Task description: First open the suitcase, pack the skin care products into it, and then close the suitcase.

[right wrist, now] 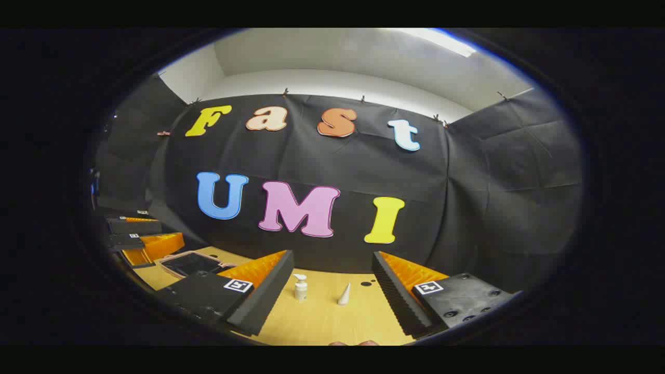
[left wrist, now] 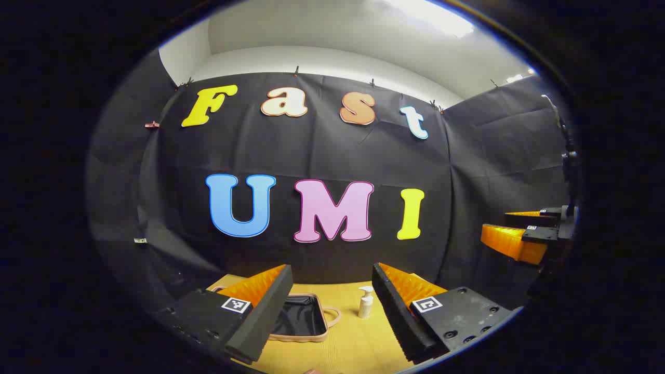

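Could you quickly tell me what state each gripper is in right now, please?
Left gripper: open, holding nothing.
Right gripper: open, holding nothing.

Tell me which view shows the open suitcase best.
The left gripper view: the suitcase lies close ahead, its dark lining exposed. In the right gripper view it sits small, far left, partly behind a finger.

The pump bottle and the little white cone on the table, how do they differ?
The pump bottle has a straight-sided body topped by a pump head with a spout; the cone tapers to a bare point. The pump bottle stands nearer the open suitcase, while the cone stands farther from it, toward the right gripper's far finger. Both are white, upright and loose on the wooden table.
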Tool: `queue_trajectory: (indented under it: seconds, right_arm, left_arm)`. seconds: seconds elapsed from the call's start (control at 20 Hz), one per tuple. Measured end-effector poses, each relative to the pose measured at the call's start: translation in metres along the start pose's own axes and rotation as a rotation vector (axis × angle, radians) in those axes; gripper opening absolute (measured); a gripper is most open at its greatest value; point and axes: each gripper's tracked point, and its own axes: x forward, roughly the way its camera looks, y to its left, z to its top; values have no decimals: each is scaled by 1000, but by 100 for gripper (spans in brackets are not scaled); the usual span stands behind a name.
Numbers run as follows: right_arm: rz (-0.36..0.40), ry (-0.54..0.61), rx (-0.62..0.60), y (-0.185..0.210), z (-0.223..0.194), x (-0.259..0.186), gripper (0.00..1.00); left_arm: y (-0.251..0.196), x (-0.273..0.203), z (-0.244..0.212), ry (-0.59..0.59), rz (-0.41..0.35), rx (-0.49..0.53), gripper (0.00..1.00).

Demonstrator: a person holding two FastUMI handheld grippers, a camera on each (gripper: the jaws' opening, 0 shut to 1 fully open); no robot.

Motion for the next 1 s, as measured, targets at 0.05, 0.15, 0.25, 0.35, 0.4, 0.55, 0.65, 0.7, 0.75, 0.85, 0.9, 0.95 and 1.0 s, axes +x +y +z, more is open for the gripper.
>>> queue_trajectory:
  seconds: [0.05,0.15,0.25,0.35,0.4,0.55,0.65,0.7,0.75,0.85,0.9,0.95,1.0]
  right_arm:
    - [-4,2,-12,-3,-2,-1,96]
    - [-11,0,-24,-5,0,-4,96]
    - [-15,-10,-22,-9,4,-8,97]
    - [-15,-9,-26,-11,3,-11,96]
    - [-16,-4,-29,-13,1,-11,96]
    - [-18,-1,-25,-15,1,-15,96]
    - [-23,1,-32,-16,-1,-16,96]
    - [-25,6,-40,-15,-3,-14,96]
    - [-23,11,-43,-15,-4,-14,96]
    - [-19,10,-42,-12,-3,-14,97]
    - [-18,7,-41,-12,-3,-14,96]
    - [-20,6,-42,-12,-2,-13,96]
    - [-22,8,-43,-12,-2,-11,96]
  left_arm:
    - [-3,1,1,-3,-9,3,97]
    - [-12,3,1,-4,-37,13,97]
    - [-22,5,5,-10,-65,25,97]
    - [-29,5,7,-19,-81,29,97]
    - [-32,5,7,-23,-88,32,97]
    - [-39,3,10,-33,-106,46,97]
    - [-41,2,7,-39,-117,57,97]
    - [-41,2,4,-34,-120,61,97]
    - [-40,3,0,-22,-120,67,99]
    - [-36,2,-6,-7,-114,69,97]
    - [-34,2,-7,-3,-113,66,97]
    - [-34,3,-7,-1,-115,63,95]
    - [-33,3,-9,1,-118,62,97]
